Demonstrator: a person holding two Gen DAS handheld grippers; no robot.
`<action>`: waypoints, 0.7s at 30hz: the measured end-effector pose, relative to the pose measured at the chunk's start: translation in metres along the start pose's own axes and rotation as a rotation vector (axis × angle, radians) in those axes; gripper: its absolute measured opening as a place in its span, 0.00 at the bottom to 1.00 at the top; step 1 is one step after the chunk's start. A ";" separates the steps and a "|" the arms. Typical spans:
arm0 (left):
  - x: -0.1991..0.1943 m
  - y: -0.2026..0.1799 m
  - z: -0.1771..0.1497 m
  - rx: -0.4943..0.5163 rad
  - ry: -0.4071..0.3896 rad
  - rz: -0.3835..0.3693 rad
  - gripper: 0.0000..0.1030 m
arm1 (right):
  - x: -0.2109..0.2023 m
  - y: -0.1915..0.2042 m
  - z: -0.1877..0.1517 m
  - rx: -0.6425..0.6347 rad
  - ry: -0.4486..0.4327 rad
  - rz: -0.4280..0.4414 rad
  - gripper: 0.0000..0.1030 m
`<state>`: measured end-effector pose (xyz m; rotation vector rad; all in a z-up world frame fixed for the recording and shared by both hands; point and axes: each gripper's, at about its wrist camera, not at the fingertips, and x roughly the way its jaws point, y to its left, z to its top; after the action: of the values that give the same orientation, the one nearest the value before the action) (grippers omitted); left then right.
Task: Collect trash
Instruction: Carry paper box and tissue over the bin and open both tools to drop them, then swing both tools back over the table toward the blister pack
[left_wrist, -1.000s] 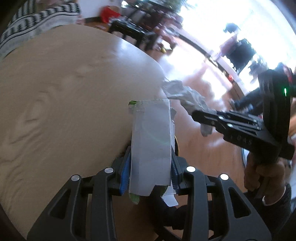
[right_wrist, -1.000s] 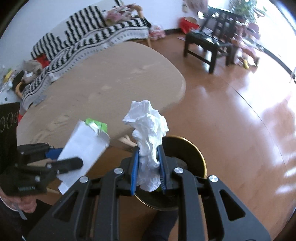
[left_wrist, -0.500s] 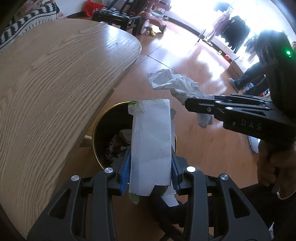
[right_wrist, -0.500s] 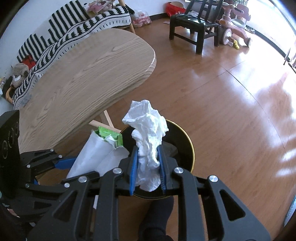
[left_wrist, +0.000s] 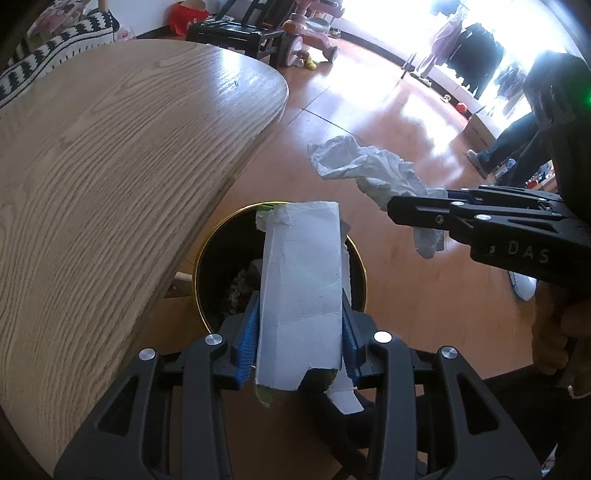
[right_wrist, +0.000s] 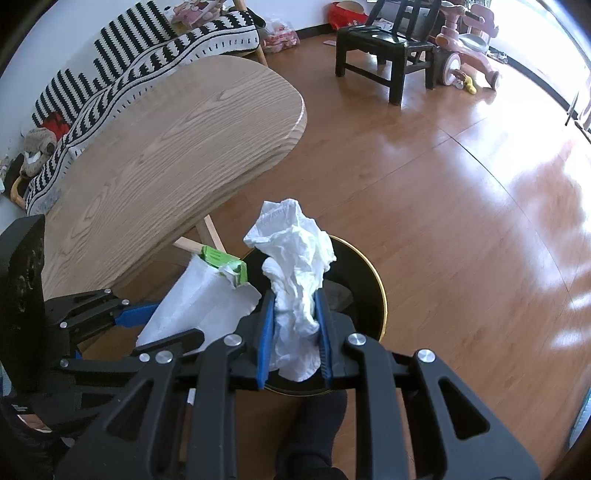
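Note:
My left gripper (left_wrist: 299, 332) is shut on a flattened white carton with green trim (left_wrist: 301, 280) and holds it over a black trash bin with a gold rim (left_wrist: 210, 258) on the floor. The carton also shows in the right wrist view (right_wrist: 199, 302). My right gripper (right_wrist: 293, 332) is shut on a crumpled white tissue (right_wrist: 295, 258) above the same bin (right_wrist: 380, 295). In the left wrist view the right gripper (left_wrist: 413, 218) holds the tissue (left_wrist: 365, 170) to the right of the bin. Some trash lies inside the bin.
A wooden oval table (left_wrist: 110, 166) stands left of the bin, also in the right wrist view (right_wrist: 166, 147). A black chair (right_wrist: 384, 40) and a pink ride-on toy (right_wrist: 469, 40) stand far back. A striped sofa (right_wrist: 147, 55) is behind the table.
Both grippers have moved off the table edge to above the trash bin, still holding the carton and the tissue. The bin has come into view below them.

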<state>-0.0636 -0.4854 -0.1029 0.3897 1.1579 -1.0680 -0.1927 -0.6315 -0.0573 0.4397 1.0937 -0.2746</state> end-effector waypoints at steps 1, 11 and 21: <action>-0.001 0.002 -0.001 0.000 -0.001 0.002 0.37 | 0.000 0.000 0.000 -0.001 -0.002 -0.001 0.20; -0.009 0.002 0.000 -0.005 -0.041 0.017 0.66 | -0.006 0.004 0.001 0.003 -0.028 -0.009 0.50; -0.056 0.010 0.002 0.005 -0.130 0.027 0.77 | -0.032 0.031 0.010 -0.050 -0.111 0.000 0.66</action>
<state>-0.0547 -0.4558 -0.0553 0.3345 1.0322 -1.0577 -0.1856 -0.6088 -0.0187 0.3758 0.9899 -0.2678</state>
